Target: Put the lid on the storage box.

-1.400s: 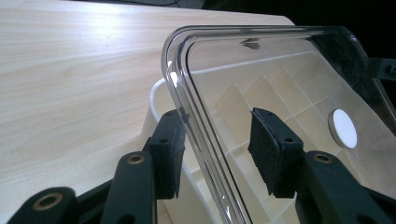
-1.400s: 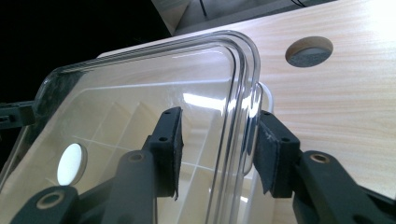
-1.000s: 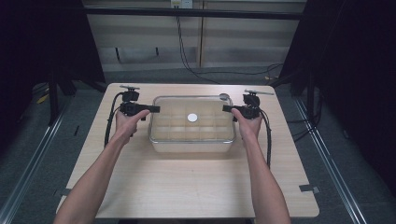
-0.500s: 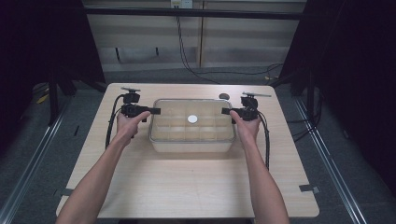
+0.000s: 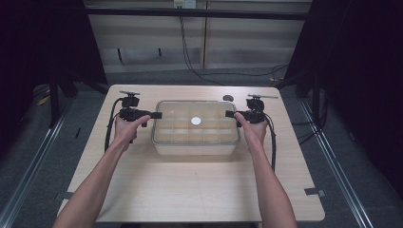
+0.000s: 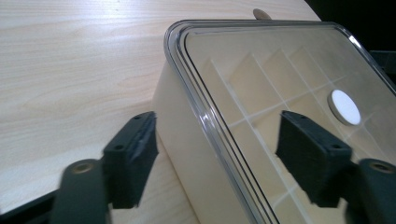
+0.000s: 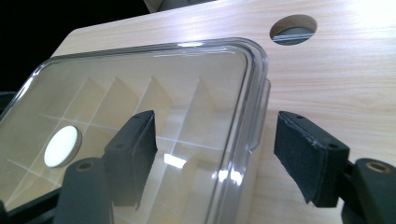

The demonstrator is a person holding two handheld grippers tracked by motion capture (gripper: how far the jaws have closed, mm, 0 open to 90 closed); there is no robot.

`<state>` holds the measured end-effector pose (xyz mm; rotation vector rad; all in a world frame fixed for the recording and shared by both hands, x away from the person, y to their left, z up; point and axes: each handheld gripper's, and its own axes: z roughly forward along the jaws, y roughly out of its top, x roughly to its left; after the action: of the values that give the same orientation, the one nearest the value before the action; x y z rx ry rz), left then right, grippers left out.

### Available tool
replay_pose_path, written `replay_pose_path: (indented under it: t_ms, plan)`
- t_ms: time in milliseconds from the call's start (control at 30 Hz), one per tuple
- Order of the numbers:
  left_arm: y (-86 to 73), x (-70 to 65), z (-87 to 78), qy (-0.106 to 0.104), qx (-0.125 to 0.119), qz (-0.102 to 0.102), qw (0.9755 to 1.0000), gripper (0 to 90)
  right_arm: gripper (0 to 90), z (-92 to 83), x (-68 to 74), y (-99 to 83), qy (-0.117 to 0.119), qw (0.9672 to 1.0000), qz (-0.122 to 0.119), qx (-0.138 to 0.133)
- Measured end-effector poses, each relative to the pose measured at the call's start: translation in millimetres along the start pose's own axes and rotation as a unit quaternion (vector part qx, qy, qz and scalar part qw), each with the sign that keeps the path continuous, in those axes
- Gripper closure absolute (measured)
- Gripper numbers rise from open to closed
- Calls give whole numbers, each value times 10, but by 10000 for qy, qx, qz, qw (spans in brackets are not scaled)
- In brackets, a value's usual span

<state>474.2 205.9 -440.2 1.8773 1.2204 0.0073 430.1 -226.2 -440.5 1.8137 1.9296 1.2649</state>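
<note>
Presently, the left gripper (image 5: 157,115) is held at the left end of the box (image 5: 195,142), its jaws standing apart after having just been opening; in the left gripper view (image 6: 217,154) the lid's rim passes between the pads without either pressing on it, one pad (image 6: 133,156) over the table side, the other over the lid. Likewise the right gripper (image 5: 230,114) sits at the right end, jaws apart and just opened, and in the right gripper view (image 7: 215,156) the rim and a small clear tab at the box's end lie between the pads (image 7: 306,156), untouched. Item: one rectangular box, pale cream walls, rounded corners, standing flat on the far middle of the table (image 5: 190,194), long side facing the person. Lid (image 6: 280,56): clear plastic with a raised stepped rim, seated on the box, bearing a round white disc (image 5: 196,121) near its centre. Interior: thin partitions dividing it into a grid of small compartments; contents cannot be made out through the lid. Table: light wood grain, with a round cable hole (image 7: 293,29) beyond the box's far right corner. Both forearms reach in from the near edge, cables trailing from each gripper.
</note>
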Motion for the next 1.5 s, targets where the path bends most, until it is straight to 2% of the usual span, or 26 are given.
replay_pose_path:
  t_ms: [33,67,100,200,267,333,467,633,700,833,900,1000,1067,1167,1233,1267,1433,1500]
  plan:
    - [-3,-12,-22,48,-64,-30,10000,224,287,-21,3,-6,18,10000,-17,9]
    - [-8,-14,-56,116,-91,62,9999,223,278,-40,12,-9,29,10000,-23,41]
    - [-19,-28,-84,215,-186,68,9996,221,277,-63,31,-9,27,10000,-75,59]
    - [-54,-67,-130,109,-204,25,9997,168,277,-145,88,-3,59,9997,-229,-61]
    - [-82,-113,-179,116,-270,152,9995,172,286,-204,131,-12,95,9995,-271,-116]
    - [-111,-145,-217,14,-375,177,9991,192,313,-247,178,-30,89,9991,-411,-28]
    - [-163,-203,-283,58,-379,335,9987,219,308,-344,235,-89,302,9982,-504,-92]
    - [-232,-237,-420,107,-431,487,9978,219,299,-463,281,-166,366,9966,-727,-153]
    - [-276,-251,-471,122,-436,495,9977,219,299,-517,280,-209,403,9963,-734,-171]
    - [-375,-263,-554,125,-450,658,9967,221,328,-644,250,-303,511,9956,-738,-261]
    - [-445,-248,-607,167,-586,667,9959,256,336,-701,240,-340,566,9950,-739,-355]
    - [-538,-231,-656,110,-484,653,9966,250,353,-774,230,-420,646,9938,-792,-439]
    - [-590,-238,-699,155,-473,752,9959,251,357,-814,238,-484,630,9933,-867,-443]
    - [-670,-269,-780,157,-500,793,9955,255,373,-887,258,-562,633,9921,-978,-466]
    - [-711,-287,-832,124,-433,766,9960,259,379,-948,270,-605,662,9909,-1025,-563]
    - [-730,-304,-861,151,-376,680,9969,280,379,-1013,281,-647,667,9905,-1044,-603]
    - [-916,-418,-1035,144,-486,826,9953,275,341,-1139,281,-758,733,9902,-994,-657]
    - [-1006,-441,-1077,247,-469,922,9943,283,334,-1199,270,-824,702,9901,-1013,-671]
